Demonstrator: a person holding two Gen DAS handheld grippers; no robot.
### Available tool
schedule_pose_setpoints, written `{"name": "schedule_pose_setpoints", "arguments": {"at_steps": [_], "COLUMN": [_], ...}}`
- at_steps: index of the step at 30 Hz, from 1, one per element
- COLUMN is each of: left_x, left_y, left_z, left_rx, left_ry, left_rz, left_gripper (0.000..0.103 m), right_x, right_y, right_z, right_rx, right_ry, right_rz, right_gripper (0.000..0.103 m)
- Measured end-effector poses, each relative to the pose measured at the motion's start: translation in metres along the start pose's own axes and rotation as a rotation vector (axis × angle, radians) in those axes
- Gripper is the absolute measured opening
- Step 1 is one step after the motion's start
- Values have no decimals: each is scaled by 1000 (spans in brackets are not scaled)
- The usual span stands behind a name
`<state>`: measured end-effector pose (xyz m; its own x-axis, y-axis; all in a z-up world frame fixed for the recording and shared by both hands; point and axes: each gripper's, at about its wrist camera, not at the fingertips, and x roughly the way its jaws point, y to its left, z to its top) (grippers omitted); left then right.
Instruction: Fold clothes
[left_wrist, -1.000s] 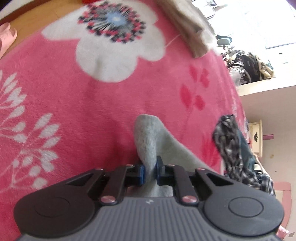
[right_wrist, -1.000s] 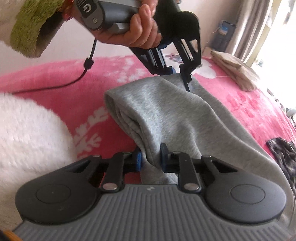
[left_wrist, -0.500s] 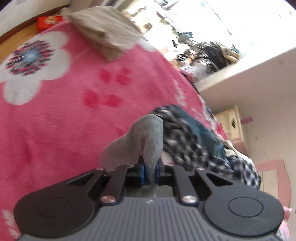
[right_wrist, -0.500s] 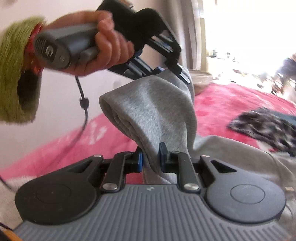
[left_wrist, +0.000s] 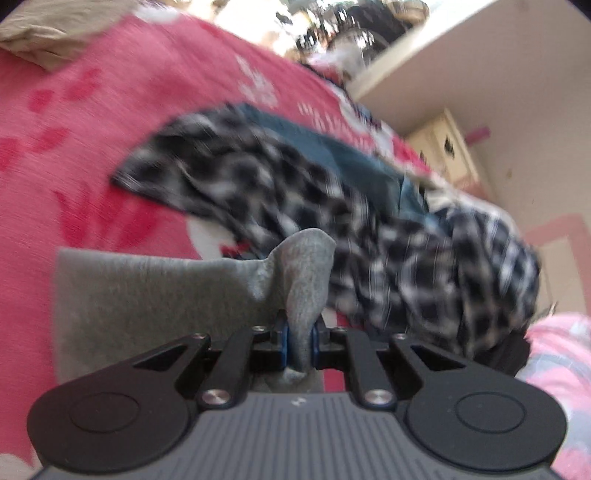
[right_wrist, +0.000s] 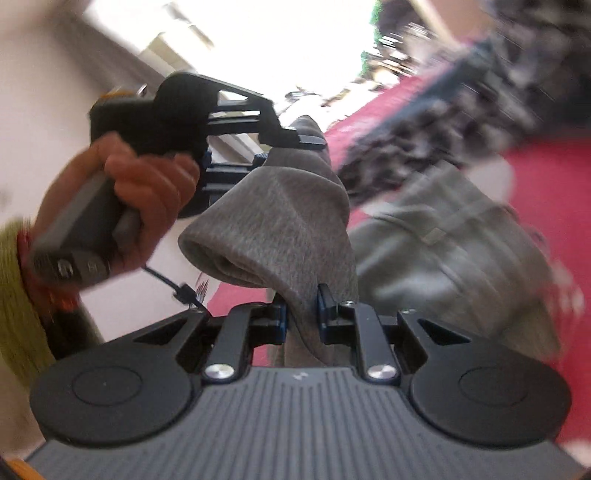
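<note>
Here, both black two-finger grippers, left (left_wrist: 298, 341) and right (right_wrist: 301, 310), were clamped on a soft grey jersey garment (right_wrist: 273, 218), lifting one end above the pink floral blanket (left_wrist: 122, 110), apparently to fold it.

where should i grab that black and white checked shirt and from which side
Take the checked shirt by its flat near corner, which lies spread on the pink blanket, and come in low from the blanket side. That edge is thin and free, easy for the jaws to pinch. The far end is bunched up, with a blue garment lying against it, so a grip there would likely catch several layers.
</note>
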<state>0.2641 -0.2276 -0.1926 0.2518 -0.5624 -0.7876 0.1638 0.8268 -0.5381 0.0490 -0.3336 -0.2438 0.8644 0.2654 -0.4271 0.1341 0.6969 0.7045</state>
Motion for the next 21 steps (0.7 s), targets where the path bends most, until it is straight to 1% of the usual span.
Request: {"name": "schedule_pose_setpoints", "arguments": {"at_steps": [1,2,3,4,5,6,7,8,9,10,13,15,17,20,21], "left_x": [15,30,41,53,60,58,56,47,37,27,-10,-33,-56,-73,-75], "left_y": [-5,-10,-12,-13,-13,-12,-11,-9,-8,-7,6,17,28,34,34], "left_z": [-3,-7,-10,-14,-16,-19,-22,-25,-29,-32,-48,-66,-84,-121,-133], "left_rx": [38,77,85,91,74,72,71,92,113,135,240,313,386,552,612], "left_ry": [35,70,107,145,180,172,161,143,123,104,84,68,52,24,20], "left_rz": [-8,-17,-25,-33,-36,-61,-87,-100,-113,-125,-87,-35,18,89,99], "left_gripper": [15,22,28,37,42,42,47,54,56,58,60,60,60,60,60], "right_x": [-3,-3,-3,-3,-5,-7,-9,-9,-10,-10,-15,-25,-37,-60,-63], "right_y": [-11,-23,-34,-46,-57,-68,-79,-88,-95,-101,-106,-108,-110,-110,-110], "right_z": [-2,-4,-6,-8,-11,-14,-17,-18,-19,-19,-18,-15,-10,6,12], "right_rx": [59,126,193,261,325,388,451,495,528,561,602,615,627,600,579], "right_ry": [-1,6,13,20,34,48,63,66,69,72,79,76,65,23,12], "right_rz": [-14,-23,-31,-39,-46,-53,-59,-55,-47,-39,-22,-16,-14,-33,-43], "right_gripper": [13,14,14,16,18,18,19,22,23,27,33,37,48,51,53]}}
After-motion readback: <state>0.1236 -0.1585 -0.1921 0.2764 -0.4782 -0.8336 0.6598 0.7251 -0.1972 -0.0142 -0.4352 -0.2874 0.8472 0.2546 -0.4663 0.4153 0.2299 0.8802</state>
